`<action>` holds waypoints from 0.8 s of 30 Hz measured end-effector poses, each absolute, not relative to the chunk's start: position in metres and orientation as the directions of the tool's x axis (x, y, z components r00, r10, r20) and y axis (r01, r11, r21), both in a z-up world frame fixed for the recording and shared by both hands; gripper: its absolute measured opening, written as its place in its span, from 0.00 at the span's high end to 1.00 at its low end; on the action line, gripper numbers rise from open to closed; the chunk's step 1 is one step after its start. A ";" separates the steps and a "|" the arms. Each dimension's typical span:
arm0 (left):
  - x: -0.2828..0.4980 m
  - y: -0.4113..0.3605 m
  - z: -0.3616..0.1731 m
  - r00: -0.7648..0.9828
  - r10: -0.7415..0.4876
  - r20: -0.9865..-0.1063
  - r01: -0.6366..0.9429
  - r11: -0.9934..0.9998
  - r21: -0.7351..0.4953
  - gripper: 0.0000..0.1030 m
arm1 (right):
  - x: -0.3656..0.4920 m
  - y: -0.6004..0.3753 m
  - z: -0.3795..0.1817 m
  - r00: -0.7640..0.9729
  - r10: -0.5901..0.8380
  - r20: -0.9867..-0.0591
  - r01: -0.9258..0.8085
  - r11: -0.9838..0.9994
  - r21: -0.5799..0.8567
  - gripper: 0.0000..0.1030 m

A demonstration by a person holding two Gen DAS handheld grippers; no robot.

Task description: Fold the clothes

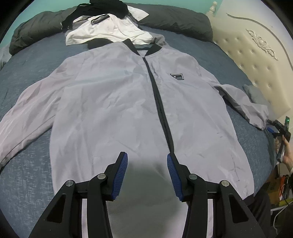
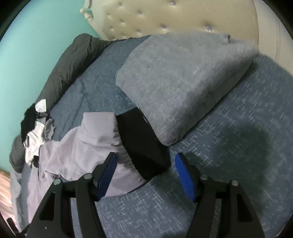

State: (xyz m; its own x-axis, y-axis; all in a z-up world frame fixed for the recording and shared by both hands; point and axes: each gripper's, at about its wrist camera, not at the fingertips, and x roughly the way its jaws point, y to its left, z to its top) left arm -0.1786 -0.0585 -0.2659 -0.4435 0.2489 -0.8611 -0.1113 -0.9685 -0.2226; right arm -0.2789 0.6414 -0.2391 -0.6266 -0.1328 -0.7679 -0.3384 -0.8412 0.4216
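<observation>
The bed (image 1: pixel 27 183), under a blue cover, fills both views. A dark quilt (image 1: pixel 174 20) lies bunched along its far edge at 12 o'clock, and a cream tufted headboard (image 1: pixel 247 55) stands at 2 o'clock in the left view. The grey jacket (image 1: pixel 113 102) is spread flat, front up and zipped, collar toward 12 o'clock, sleeves reaching out to 9 and 3 o'clock. Just past the collar a white garment (image 1: pixel 108 31) lies crumpled with black clothing (image 1: pixel 102 7) on top of it.

In the right view a grey pillow (image 2: pixel 183 87) sits at 12 to 1 o'clock, its near corner overlapping the jacket's black cuff (image 2: pixel 144 146).

The left gripper (image 1: pixel 147 161) hangs over the jacket's hem, jaws spread wide, holding nothing. The right gripper (image 2: pixel 145 164) is also spread wide, with the cuff lying between its fingers; whether either finger touches the cloth cannot be told.

Only the left view shows the whole jacket, plus the right gripper (image 1: pixel 272 126) at the sleeve end at 3 o'clock with a hand (image 1: pixel 287 155) behind it. Only the right view shows the cuff and pillow up close.
</observation>
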 end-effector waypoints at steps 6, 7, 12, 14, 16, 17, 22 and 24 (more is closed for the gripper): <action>-0.184 -0.057 -0.271 -0.432 0.251 -0.866 -0.106 -0.968 -0.228 0.52 | -0.282 0.635 -0.253 -0.617 -0.151 -0.772 -0.323 -0.846 0.424 0.37; -0.184 -0.057 -0.271 -0.431 0.249 -0.867 -0.104 -0.968 -0.227 0.52 | -0.282 0.633 -0.255 -0.620 -0.153 -0.770 -0.316 -0.849 0.424 0.40; -0.185 -0.058 -0.269 -0.438 0.246 -0.865 -0.098 -0.969 -0.226 0.52 | -0.279 0.625 -0.245 -0.620 -0.107 -0.778 -0.296 -0.886 0.358 0.92; -0.185 -0.058 -0.267 -0.442 0.248 -0.862 -0.099 -0.969 -0.228 0.52 | -0.276 0.622 -0.234 -0.627 -0.083 -0.775 -0.290 -0.898 0.331 0.94; -0.184 -0.058 -0.265 -0.446 0.252 -0.859 -0.100 -0.968 -0.232 0.52 | -0.268 0.623 -0.219 -0.658 -0.083 -0.749 -0.272 -0.900 0.339 0.94; -0.184 -0.058 -0.264 -0.448 0.254 -0.857 -0.100 -0.967 -0.234 0.52 | -0.265 0.623 -0.210 -0.677 -0.088 -0.731 -0.255 -0.903 0.345 0.94; -0.181 -0.058 -0.258 -0.456 0.259 -0.852 -0.110 -0.966 -0.234 0.52 | -0.261 0.623 -0.166 -0.759 -0.087 -0.645 -0.191 -0.917 0.350 0.95; -0.179 -0.058 -0.256 -0.460 0.261 -0.849 -0.111 -0.965 -0.237 0.52 | -0.258 0.631 -0.145 -0.790 -0.072 -0.608 -0.193 -0.913 0.359 0.95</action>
State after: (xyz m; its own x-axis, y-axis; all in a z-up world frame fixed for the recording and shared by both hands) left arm -0.1791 -0.0585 -0.2560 -0.4604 0.2608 -0.8485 -0.1105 -0.9653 -0.2367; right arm -0.2582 0.6307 -0.1453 -0.7905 -0.0717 -0.6083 -0.1934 -0.9131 0.3590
